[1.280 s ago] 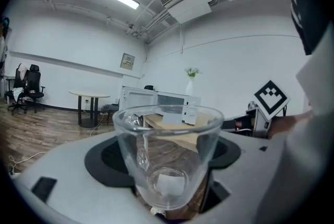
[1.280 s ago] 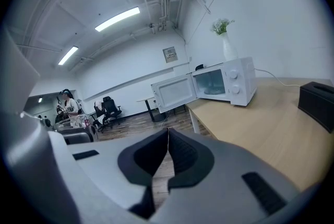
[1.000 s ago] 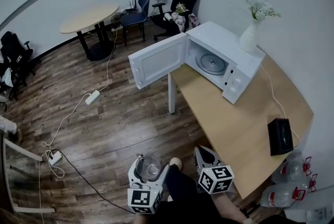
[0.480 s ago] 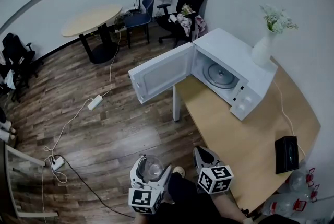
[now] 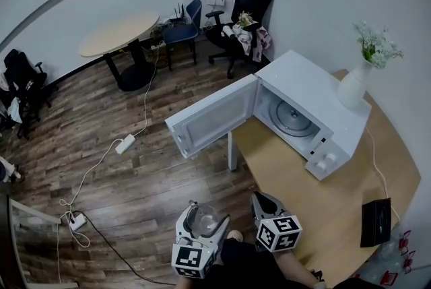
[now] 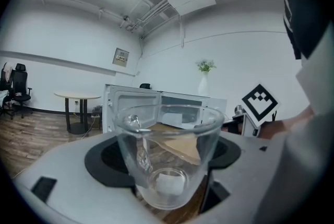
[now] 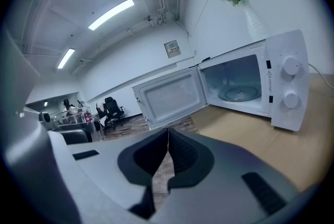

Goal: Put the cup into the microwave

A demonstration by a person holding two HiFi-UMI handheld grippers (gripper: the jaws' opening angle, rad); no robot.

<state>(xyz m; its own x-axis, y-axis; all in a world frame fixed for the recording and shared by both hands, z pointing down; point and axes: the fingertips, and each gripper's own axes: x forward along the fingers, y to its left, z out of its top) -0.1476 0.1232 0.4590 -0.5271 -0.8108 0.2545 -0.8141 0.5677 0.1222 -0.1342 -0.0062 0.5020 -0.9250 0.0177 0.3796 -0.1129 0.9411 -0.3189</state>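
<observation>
Head view: the left hand-held gripper sits low in the frame over the wooden floor, clamped on a clear glass cup that stands upright between its jaws; the right hand-held gripper is just beside it, at the near edge of the wooden surface; on that surface stands a white microwave, well apart from the cup, its door swung wide open and its glass turntable showing inside; a white vase of flowers stands at the microwave's far side. Left gripper view: both jaws press against the cup's sides; the open microwave shows beyond and through the glass. Right gripper view: the jaws are closed together, tip against tip, and point toward the open microwave on the surface.
</observation>
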